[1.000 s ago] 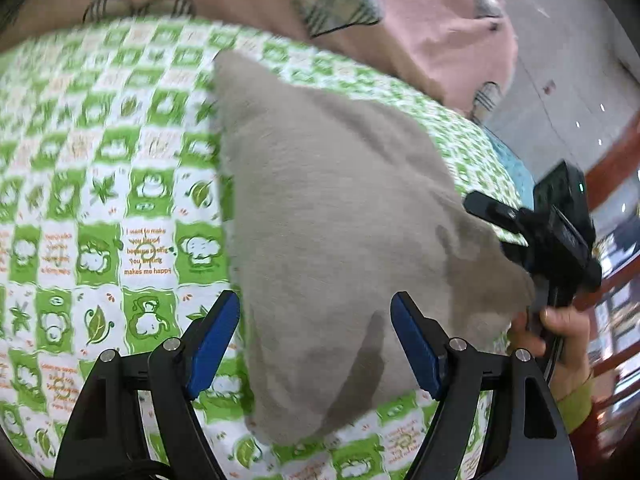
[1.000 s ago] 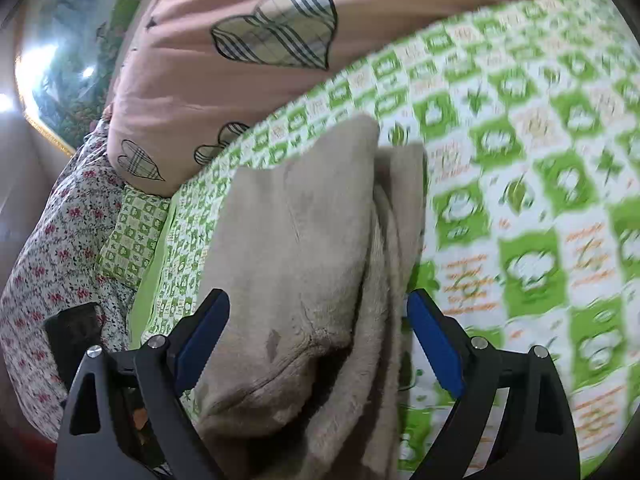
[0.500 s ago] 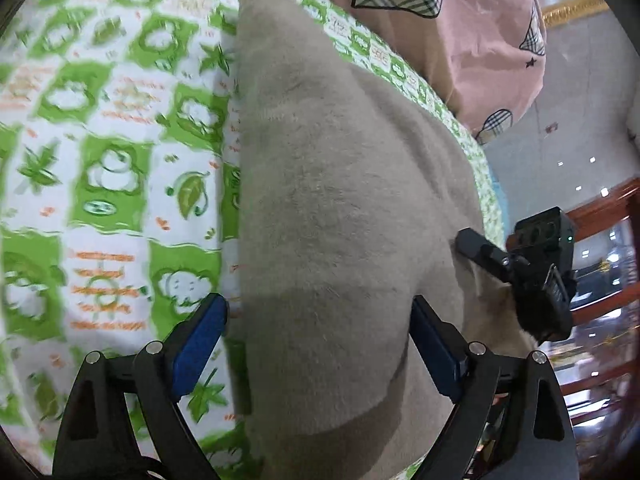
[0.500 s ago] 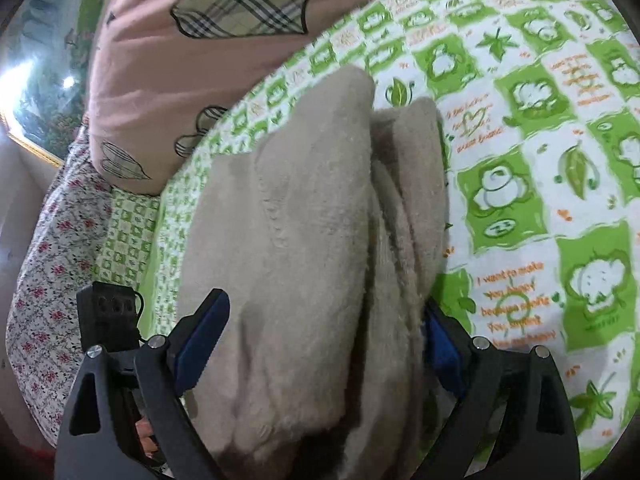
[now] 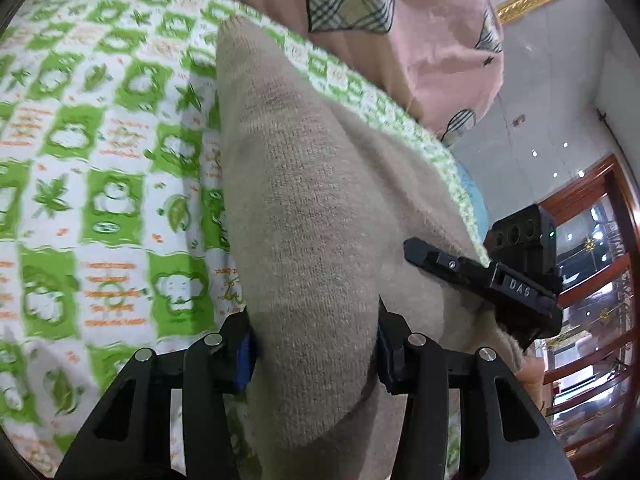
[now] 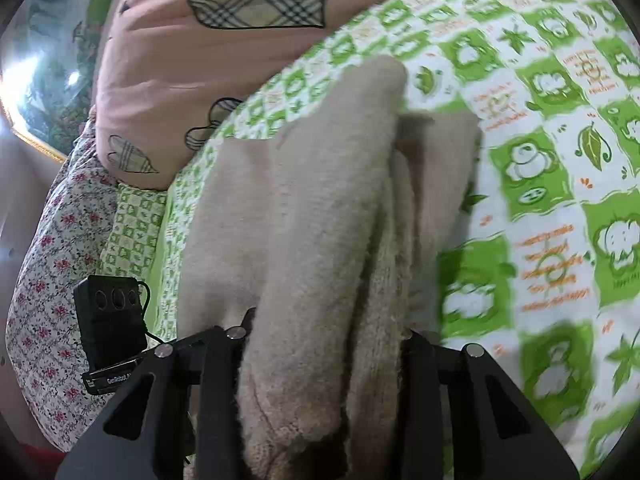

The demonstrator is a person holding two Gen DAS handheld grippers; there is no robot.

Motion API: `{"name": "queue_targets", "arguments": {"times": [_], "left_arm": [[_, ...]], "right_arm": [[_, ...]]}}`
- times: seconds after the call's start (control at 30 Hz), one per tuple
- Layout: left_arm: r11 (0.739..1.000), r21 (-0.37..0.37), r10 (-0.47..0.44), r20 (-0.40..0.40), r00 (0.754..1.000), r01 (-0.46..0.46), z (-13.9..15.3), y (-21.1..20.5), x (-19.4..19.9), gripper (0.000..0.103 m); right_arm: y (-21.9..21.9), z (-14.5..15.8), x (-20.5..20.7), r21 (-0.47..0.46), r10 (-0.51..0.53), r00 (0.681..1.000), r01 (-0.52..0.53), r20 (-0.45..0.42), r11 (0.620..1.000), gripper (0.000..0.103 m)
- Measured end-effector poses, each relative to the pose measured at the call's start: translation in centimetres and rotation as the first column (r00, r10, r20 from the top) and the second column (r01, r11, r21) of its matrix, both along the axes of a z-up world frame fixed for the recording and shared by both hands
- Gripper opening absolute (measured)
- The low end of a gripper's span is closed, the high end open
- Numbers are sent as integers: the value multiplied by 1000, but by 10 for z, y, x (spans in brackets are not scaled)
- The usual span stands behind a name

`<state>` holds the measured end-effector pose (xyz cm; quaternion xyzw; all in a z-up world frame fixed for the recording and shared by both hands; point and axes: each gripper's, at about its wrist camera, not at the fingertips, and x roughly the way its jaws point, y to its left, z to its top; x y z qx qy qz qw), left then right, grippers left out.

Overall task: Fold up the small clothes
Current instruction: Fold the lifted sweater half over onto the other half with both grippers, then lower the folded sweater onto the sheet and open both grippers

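A beige knitted garment [image 5: 304, 216] lies folded in layers on a green-and-white patterned bed sheet [image 5: 100, 160]. My left gripper [image 5: 314, 344] is shut on a thick bundle of its near edge. In the right wrist view the same beige garment [image 6: 312, 220] shows stacked folds, and my right gripper [image 6: 324, 340] is shut on its near end. The right gripper also shows in the left wrist view [image 5: 480, 276], pressed against the garment's right side. The left gripper's body shows in the right wrist view [image 6: 112, 320] at the left.
A pink quilt with plaid heart patches [image 5: 380, 20] lies at the far edge of the bed, also in the right wrist view [image 6: 224, 40]. A floral cloth [image 6: 48, 264] hangs at the bed's left side. Wooden furniture [image 5: 592, 280] stands beyond the bed.
Both grippers moved forward onto the garment and closed from wide open onto its near edge. The garment has bunched up between the jaws.
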<state>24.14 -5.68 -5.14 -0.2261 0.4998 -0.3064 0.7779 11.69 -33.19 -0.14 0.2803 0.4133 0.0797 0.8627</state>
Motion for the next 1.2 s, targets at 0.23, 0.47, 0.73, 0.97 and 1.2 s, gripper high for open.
{"name": "queue_targets", "arguments": {"times": [0.23,0.47,0.73,0.97,1.2], "left_arm": [[999,15,48,86,995,-49,35,57,-31,47],[986,42,158,84,984,-162,32,130,-71,47],[976,48,210,51,976,-212,10,165,-105,46],[980,26,197,50,979,-198,-5,166,-105,47],[983,21,180,10,984,-181,-10,177,-105,58]], "right_arm": [[53,9,2,9,80,996,-80,43,997,33],[122,-7,19,11,179,983,-179,38,984,33],[153,-35,19,14,224,975,-224,3,975,33],[149,-42,16,26,209,978,-209,-4,978,37],[140,-43,10,-7,192,980,-193,-49,981,52]]}}
